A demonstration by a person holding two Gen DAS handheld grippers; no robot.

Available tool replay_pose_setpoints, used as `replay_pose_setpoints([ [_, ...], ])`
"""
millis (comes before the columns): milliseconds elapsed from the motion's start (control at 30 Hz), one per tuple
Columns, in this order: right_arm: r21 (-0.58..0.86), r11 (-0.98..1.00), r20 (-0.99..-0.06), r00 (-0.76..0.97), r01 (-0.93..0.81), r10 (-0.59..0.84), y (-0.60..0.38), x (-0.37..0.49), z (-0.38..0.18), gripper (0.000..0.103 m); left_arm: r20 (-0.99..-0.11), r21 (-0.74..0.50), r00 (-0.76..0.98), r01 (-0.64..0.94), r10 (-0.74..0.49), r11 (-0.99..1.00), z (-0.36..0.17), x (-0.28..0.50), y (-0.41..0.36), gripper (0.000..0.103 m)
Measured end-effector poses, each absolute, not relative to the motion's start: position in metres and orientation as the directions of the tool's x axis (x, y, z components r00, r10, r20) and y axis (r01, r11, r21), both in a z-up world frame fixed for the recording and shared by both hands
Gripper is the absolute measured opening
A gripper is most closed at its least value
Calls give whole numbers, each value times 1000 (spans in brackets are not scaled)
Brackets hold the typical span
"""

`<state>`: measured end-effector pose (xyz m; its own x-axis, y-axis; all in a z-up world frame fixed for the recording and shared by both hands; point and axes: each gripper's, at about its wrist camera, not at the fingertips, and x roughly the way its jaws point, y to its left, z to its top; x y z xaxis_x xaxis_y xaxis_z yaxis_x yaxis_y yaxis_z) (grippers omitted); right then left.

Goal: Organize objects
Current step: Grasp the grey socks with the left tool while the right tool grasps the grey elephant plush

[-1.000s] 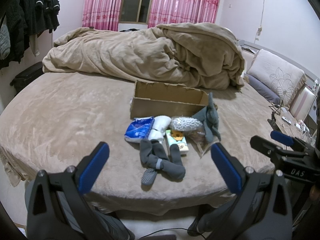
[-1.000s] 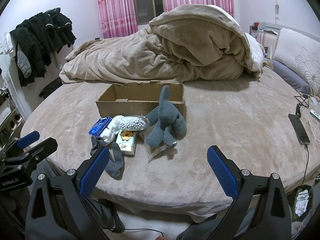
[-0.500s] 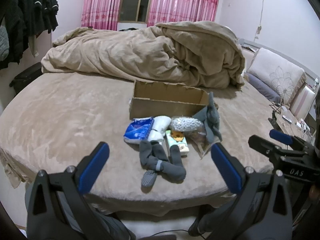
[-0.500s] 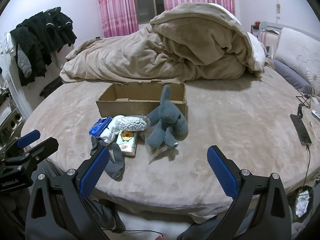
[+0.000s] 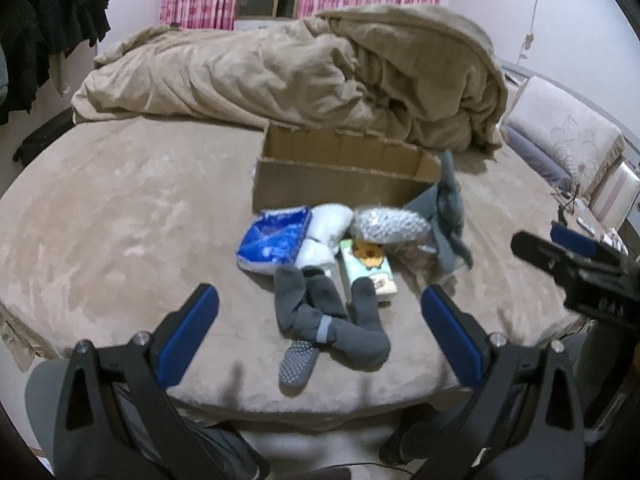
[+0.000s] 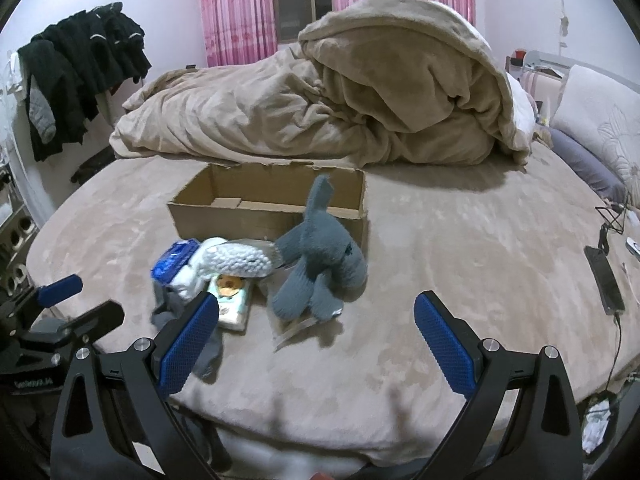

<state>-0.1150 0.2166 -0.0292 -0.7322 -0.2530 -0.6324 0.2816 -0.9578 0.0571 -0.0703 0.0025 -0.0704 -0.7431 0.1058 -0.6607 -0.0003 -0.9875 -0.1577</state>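
An open cardboard box (image 5: 340, 178) stands on the bed (image 5: 120, 220), also in the right wrist view (image 6: 268, 208). In front of it lie a blue packet (image 5: 276, 238), white socks (image 5: 324, 232), a bag of white beads (image 5: 386, 225), a small green carton (image 5: 368, 270), dark grey socks (image 5: 320, 320) and a grey knitted toy (image 6: 320, 256). My left gripper (image 5: 318, 334) is open and empty, just short of the grey socks. My right gripper (image 6: 316, 340) is open and empty, just short of the toy.
A heaped beige duvet (image 6: 340, 92) fills the far half of the bed. Pillows (image 6: 600, 120) lie at the right. A phone on a cable (image 6: 604, 276) rests near the bed's right edge. Dark clothes (image 6: 76, 68) hang at the left wall.
Both grippers have moved forward toward the pile on the bed; the objects look larger. Both stay open. Nothing on the bed has moved.
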Motion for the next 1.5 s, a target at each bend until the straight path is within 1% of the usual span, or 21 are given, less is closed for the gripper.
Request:
replay_pose_setpoints([
  [267, 87, -965, -679, -694, 246, -238, 226, -167, -62, 99, -723, -144, -684, 16, 95, -989, -121, -105, 7, 101],
  [333, 105, -966, -682, -690, 236, -242, 228, -178, -67, 99, -742, -149, -663, 16, 101, -989, -134, -112, 6, 99],
  [367, 120, -965, -685, -684, 233, -250, 229, -184, -70, 99, -753, -150, -650, 17, 103, -989, -141, -116, 6, 96],
  [400, 130, -963, -684, -682, 234, -258, 230, -188, -72, 99, -764, -155, -636, 13, 112, -988, -147, -119, 6, 87],
  [433, 133, -964, -684, -683, 231, -258, 230, -193, -73, 99, -770, -154, -628, 12, 112, -988, -152, -121, 7, 83],
  [500, 133, -964, -681, -686, 230, -258, 229, -200, -75, 99, -768, -142, -632, 7, 106, -990, -156, -122, 8, 81],
  [567, 146, -960, -672, -688, 240, -275, 227, -206, -76, 99, -765, -144, -634, -4, 114, -990, -158, -124, 10, 76],
  [600, 153, -957, -668, -688, 246, -283, 225, -209, -77, 99, -764, -144, -634, -10, 118, -990, -158, -124, 11, 72],
  [633, 159, -955, -664, -688, 251, -292, 224, -213, -78, 99, -763, -145, -635, -21, 125, -989, -158, -124, 12, 64],
  [667, 163, -954, -662, -688, 253, -296, 223, -217, -80, 97, -763, -148, -632, -31, 134, -989, -157, -123, 13, 60],
  [700, 166, -953, -663, -687, 255, -299, 222, -221, -82, 95, -762, -142, -634, -36, 133, -989, -156, -121, 15, 58],
  [733, 174, -950, -666, -679, 260, -308, 221, -225, -85, 88, -758, -141, -639, -41, 135, -989, -155, -120, 16, 53],
  [767, 184, -946, -670, -670, 268, -321, 220, -228, -88, 76, -756, -144, -640, -44, 139, -989, -154, -119, 17, 51],
  [800, 204, -937, -675, -653, 283, -345, 219, -231, -91, 68, -755, -148, -640, -46, 143, -988, -153, -117, 18, 49],
  [833, 240, -922, -678, -627, 305, -384, 219, -234, -95, 54, -755, -152, -639, -49, 148, -987, -150, -115, 18, 47],
  [900, 250, -917, -680, -618, 311, -395, 219, -233, -98, 53, -749, -152, -646, -54, 151, -987, -145, -111, 19, 46],
  [967, 255, -911, -665, -625, 325, -409, 221, -228, -95, 47, -740, -145, -657, -57, 147, -988, -139, -106, 20, 46],
  [1033, 262, -906, -647, -637, 332, -420, 225, -222, -89, 45, -731, -143, -667, -61, 146, -988, -131, -101, 21, 45],
  [1200, 237, -909, -615, -672, 342, -413, 228, -203, -73, 44, -697, -141, -703, -61, 143, -988, -110, -89, 19, 45],
  [1367, 205, -913, -561, -722, 353, -405, 231, -185, -47, 44, -676, -138, -722, -70, 146, -988, -95, -83, 19, 45],
  [1500, 215, -910, -524, -744, 355, -414, 238, -178, -30, 45, -666, -155, -728, -74, 159, -985, -83, -80, 17, 44],
])
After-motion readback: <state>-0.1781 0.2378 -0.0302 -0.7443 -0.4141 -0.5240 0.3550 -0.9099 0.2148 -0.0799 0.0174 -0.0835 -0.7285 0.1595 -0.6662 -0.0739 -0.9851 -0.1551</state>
